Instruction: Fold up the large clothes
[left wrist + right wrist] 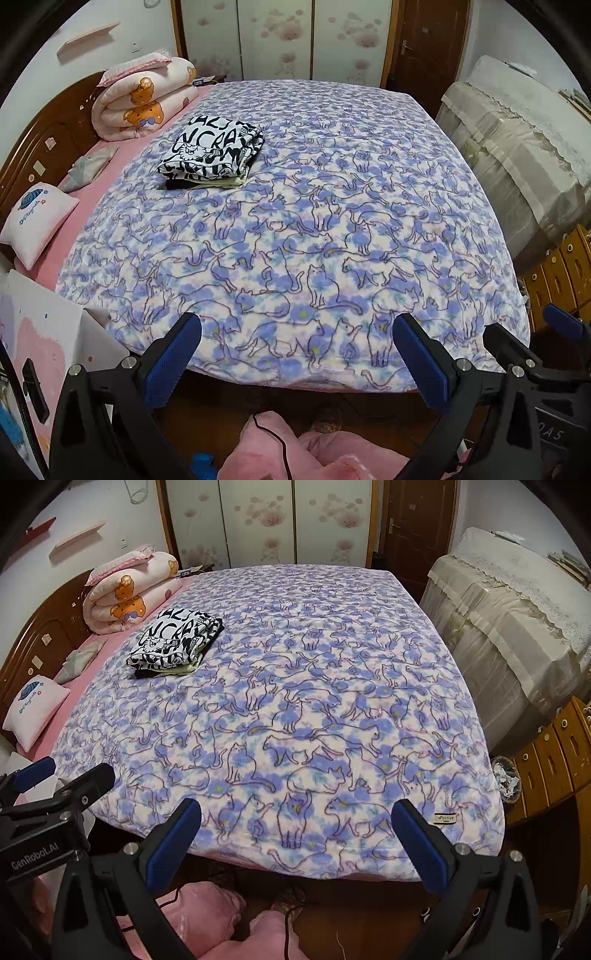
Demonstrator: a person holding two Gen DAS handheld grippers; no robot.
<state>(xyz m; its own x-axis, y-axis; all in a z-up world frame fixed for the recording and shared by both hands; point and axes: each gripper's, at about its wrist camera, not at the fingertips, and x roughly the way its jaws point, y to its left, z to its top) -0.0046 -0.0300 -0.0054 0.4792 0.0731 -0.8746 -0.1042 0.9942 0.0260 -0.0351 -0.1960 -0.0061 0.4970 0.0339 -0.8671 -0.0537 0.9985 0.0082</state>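
A folded stack of clothes point(212, 153), with a black-and-white lettered garment on top, rests on the far left part of the bed point(176, 642). The bed is covered by a blue cat-print blanket point(314, 221) point(295, 709). My left gripper point(297, 328) hovers open at the bed's near edge with nothing between its blue pads. My right gripper point(295, 812) is open too, also empty, beside the left one. In the left wrist view the right gripper point(535, 332) shows at the right edge; in the right wrist view the left gripper point(62, 775) shows at the left.
A rolled bear-print quilt point(142, 99) and pillows point(37, 221) lie by the wooden headboard point(51, 136) on the left. A cloth-covered cabinet point(509, 627) and wooden drawers point(554, 753) stand right of the bed. Pink fabric point(295, 450) lies low in front on the floor side.
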